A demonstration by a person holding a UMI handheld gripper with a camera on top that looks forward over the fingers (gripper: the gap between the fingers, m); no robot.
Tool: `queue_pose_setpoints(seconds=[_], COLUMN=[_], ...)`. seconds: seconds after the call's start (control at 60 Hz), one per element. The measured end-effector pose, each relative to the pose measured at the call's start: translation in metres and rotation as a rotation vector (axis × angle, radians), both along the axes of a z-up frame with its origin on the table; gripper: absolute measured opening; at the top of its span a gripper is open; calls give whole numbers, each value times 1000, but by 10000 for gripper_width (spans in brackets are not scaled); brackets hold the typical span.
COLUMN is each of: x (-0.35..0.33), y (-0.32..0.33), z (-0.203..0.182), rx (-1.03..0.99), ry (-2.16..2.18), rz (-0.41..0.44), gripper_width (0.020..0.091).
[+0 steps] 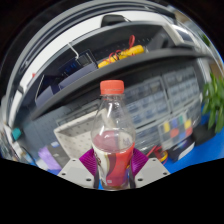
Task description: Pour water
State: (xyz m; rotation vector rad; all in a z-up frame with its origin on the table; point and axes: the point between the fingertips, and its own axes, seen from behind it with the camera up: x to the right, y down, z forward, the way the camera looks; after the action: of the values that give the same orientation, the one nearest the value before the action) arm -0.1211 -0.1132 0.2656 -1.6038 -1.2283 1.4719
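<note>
A clear plastic bottle (112,135) with an orange-red cap (113,87) and a pink label stands upright between my fingers. My gripper (112,168) is shut on the bottle's lower body, the purple pads (88,163) pressing on both sides of the label. The bottle's base is hidden below the fingers. Red-pink liquid or label colour fills its lower half.
Behind the bottle is a cluttered desk (150,100) with a keyboard, papers and small coloured items. A dark shelf (110,55) with yellow and red objects runs above. A green plant (214,100) stands to the right, and a blue surface (190,150) lies at the lower right.
</note>
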Motion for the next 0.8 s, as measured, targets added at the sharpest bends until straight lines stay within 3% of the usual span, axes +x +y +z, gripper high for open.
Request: queue_pose_setpoints(seconds=[0.133,0.267,0.65,0.7,0.8], x=[-6,-7,-12,-16,-13], y=[64,113,152,153,153], z=[-22,-66,-184,-180,-179], rx=[239,329,430,403,394], ry=[11,-25,-136,-77,-69], rz=[-93,-152,-133,-146,-135], gripper_width=[410,427,423,456,443])
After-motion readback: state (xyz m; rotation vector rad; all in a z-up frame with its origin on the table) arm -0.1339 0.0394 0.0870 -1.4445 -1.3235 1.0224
